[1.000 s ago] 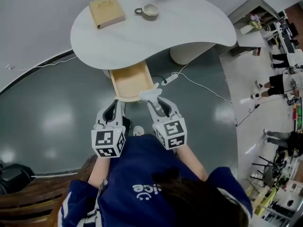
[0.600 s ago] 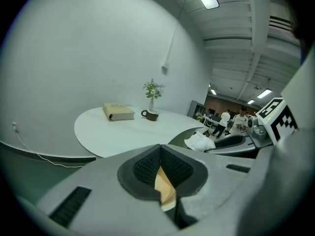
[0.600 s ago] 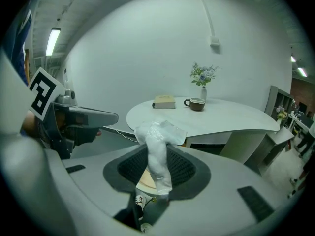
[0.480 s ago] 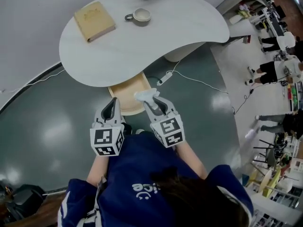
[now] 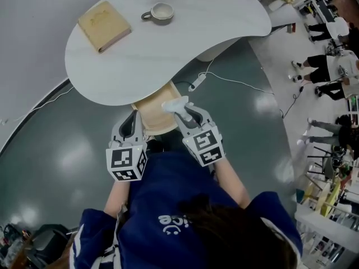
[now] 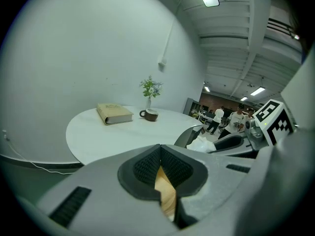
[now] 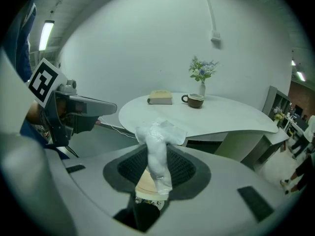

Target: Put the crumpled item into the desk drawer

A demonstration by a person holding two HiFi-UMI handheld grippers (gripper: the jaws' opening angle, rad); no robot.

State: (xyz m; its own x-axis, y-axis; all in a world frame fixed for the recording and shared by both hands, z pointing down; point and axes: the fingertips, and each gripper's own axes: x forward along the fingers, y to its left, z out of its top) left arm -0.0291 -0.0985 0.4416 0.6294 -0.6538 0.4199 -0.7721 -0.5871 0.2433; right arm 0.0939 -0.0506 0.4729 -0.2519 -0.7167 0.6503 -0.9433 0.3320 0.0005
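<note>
The crumpled white item (image 5: 174, 102) sticks up out of my right gripper (image 5: 180, 107), which is shut on it; in the right gripper view the crumpled item (image 7: 157, 149) stands pinched between the dark pads of that gripper (image 7: 157, 163). It hangs over the right front part of the open wooden drawer (image 5: 152, 115) under the white desk (image 5: 168, 49). My left gripper (image 5: 133, 116) sits at the drawer's left front corner. Its jaws meet at the tips of the gripper (image 6: 160, 151) with nothing between them, and drawer wood (image 6: 167, 195) shows below.
A tan book (image 5: 104, 24) and a mug (image 5: 161, 13) lie on the desk, with a small flower vase (image 7: 202, 88) behind them. A power strip and cable (image 5: 196, 83) lie on the floor by the desk's pedestal. People stand far off at the right.
Both grippers have moved forward toward the desk. The right one, still gripping the crumpled item, now hangs over the drawer; the left has come up to the drawer's front.
</note>
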